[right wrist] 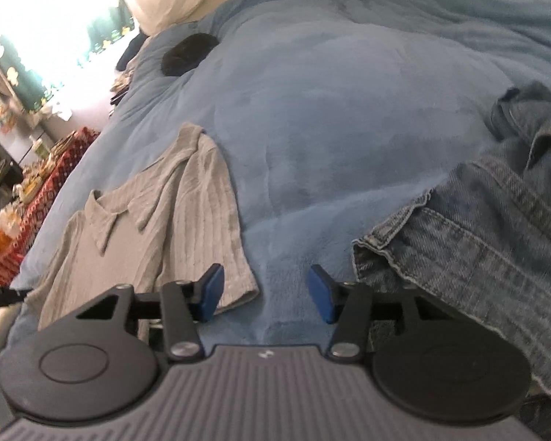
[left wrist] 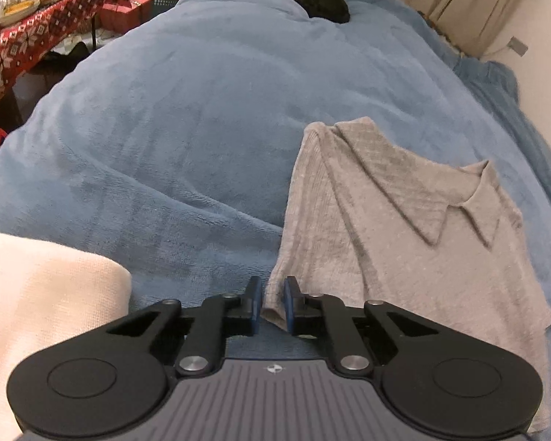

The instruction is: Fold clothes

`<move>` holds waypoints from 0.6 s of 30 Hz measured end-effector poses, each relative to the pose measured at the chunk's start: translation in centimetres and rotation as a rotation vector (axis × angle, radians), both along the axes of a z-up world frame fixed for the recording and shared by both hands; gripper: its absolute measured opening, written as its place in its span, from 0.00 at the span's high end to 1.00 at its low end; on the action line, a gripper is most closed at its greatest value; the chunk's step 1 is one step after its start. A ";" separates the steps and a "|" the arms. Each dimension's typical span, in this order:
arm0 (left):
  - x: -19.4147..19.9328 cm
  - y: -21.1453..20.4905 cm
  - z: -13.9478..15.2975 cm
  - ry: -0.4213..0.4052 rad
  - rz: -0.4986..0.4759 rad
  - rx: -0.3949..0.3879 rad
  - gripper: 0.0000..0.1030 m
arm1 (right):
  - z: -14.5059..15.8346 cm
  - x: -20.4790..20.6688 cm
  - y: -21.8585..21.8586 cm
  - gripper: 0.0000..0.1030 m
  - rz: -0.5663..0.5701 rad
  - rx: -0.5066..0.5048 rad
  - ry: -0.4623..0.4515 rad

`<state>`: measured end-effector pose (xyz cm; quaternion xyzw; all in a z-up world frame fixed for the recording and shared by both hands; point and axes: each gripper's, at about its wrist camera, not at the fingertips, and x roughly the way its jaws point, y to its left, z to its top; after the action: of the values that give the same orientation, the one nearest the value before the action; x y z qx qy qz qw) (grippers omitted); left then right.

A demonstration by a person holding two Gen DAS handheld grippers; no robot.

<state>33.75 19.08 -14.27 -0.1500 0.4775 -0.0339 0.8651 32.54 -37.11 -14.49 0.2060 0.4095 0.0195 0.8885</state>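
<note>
A grey ribbed collared shirt lies flat on the blue blanket, collar toward the far side. In the left wrist view my left gripper sits at the shirt's near left corner. Its jaws are nearly together, with the fabric edge pinched between the blue pads. In the right wrist view the same shirt lies to the left. My right gripper stands open at the shirt's near right sleeve hem. Its left pad hangs over the hem, and only bare blanket shows between the fingers.
A denim garment lies crumpled on the blanket right of the right gripper. A white cloth lies left of the left gripper. A dark round object rests at the bed's far end. A table with a red patterned cloth stands beside the bed.
</note>
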 end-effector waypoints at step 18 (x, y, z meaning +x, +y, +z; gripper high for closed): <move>-0.5 -0.5 1.8 -0.077 -0.039 0.199 0.96 | -0.1 2.3 3.4 0.96 0.048 -0.184 -0.010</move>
<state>33.22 18.61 -12.48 -0.0525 0.4477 -0.0090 0.8926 34.83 -33.70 -14.60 0.1135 0.4099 0.0039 0.9050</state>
